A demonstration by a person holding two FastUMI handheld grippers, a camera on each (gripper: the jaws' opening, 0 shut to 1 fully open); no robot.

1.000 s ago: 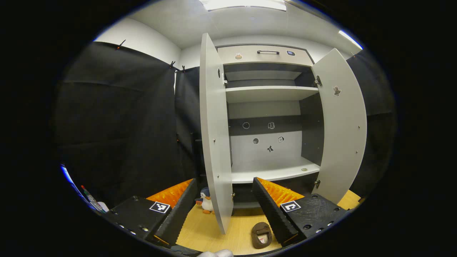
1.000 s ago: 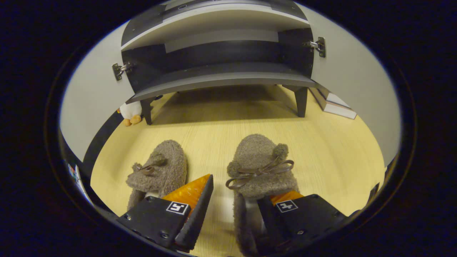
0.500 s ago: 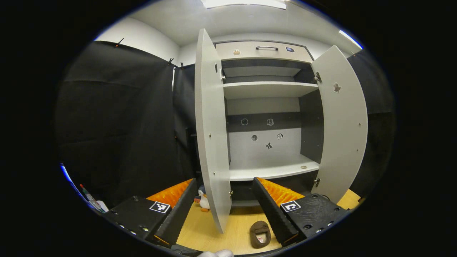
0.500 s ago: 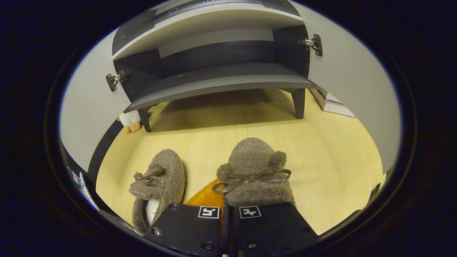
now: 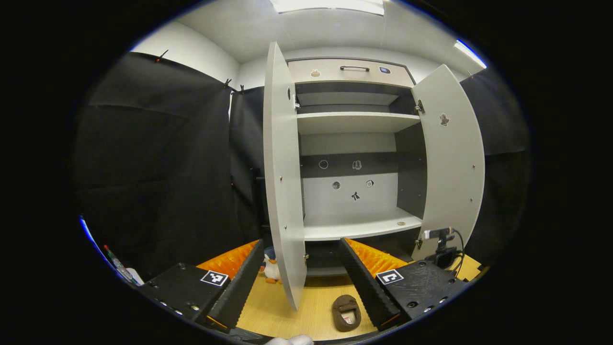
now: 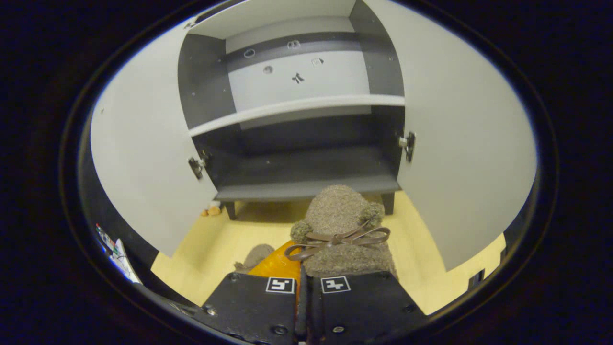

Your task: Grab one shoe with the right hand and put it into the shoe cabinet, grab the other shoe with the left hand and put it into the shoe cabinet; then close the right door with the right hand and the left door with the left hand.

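My right gripper (image 6: 302, 274) is shut on a fuzzy brown slipper with a bow (image 6: 341, 225), held off the floor in front of the shoe cabinet's dark bottom compartment (image 6: 306, 184). The other slipper (image 6: 255, 256) lies on the wooden floor, low and to the left; in the left gripper view this slipper (image 5: 346, 312) sits beside my finger. My left gripper (image 5: 300, 244) is open and holds nothing, facing the shoe cabinet (image 5: 352, 230) from farther back. Both doors stand open: left door (image 5: 282, 182), right door (image 5: 452, 163).
A penguin toy (image 5: 271, 270) stands on the floor behind the left door. A small black device with a cable (image 5: 443, 244) shows by the right door's lower edge. Black cloth walls flank the cabinet. The light shelf (image 6: 297, 108) above the bottom compartment is bare.
My right gripper closed on the slipper, then lifted it off the floor toward the cabinet's opening. The left gripper only drifted slightly. The black device came into view by the right door.
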